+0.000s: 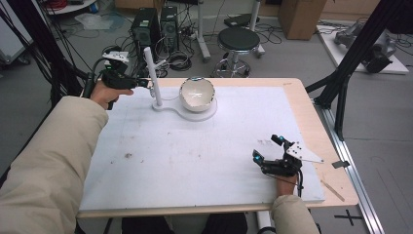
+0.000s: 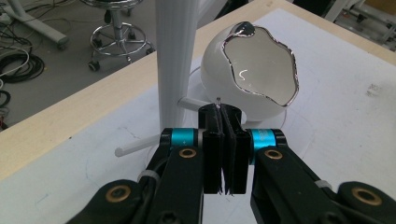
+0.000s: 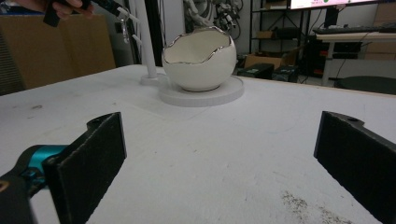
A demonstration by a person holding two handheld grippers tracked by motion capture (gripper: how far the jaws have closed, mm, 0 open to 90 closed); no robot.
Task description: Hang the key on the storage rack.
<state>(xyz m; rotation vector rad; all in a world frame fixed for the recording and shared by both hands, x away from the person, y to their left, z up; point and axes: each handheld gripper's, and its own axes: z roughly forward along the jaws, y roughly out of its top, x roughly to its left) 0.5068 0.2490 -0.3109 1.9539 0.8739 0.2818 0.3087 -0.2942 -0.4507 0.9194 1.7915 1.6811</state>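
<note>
A white stand post (image 1: 152, 73) (image 2: 175, 60) (image 3: 145, 42) with short side pegs (image 2: 189, 102) rises from a white base (image 1: 195, 114) (image 3: 205, 95). A white egg-shaped bowl (image 1: 197, 92) (image 2: 261, 70) (image 3: 198, 56) with a silver jagged rim sits on that base. My left gripper (image 1: 146, 83) (image 2: 223, 109) (image 3: 122, 11) is held beside the post at peg height. Its jaws are pressed together, and a small thin metal piece (image 2: 219, 100) pokes out at their tip. My right gripper (image 1: 266, 147) (image 3: 219, 135) rests low near the table's front right, open wide with nothing between its pads.
A white mat (image 1: 185, 156) covers the wooden table. A thin wooden stick (image 1: 332, 190) lies on the bare right edge. Behind the table stand a stool (image 1: 238, 41) and computer towers (image 1: 146, 29). A black frame leg (image 1: 341, 87) stands at the right.
</note>
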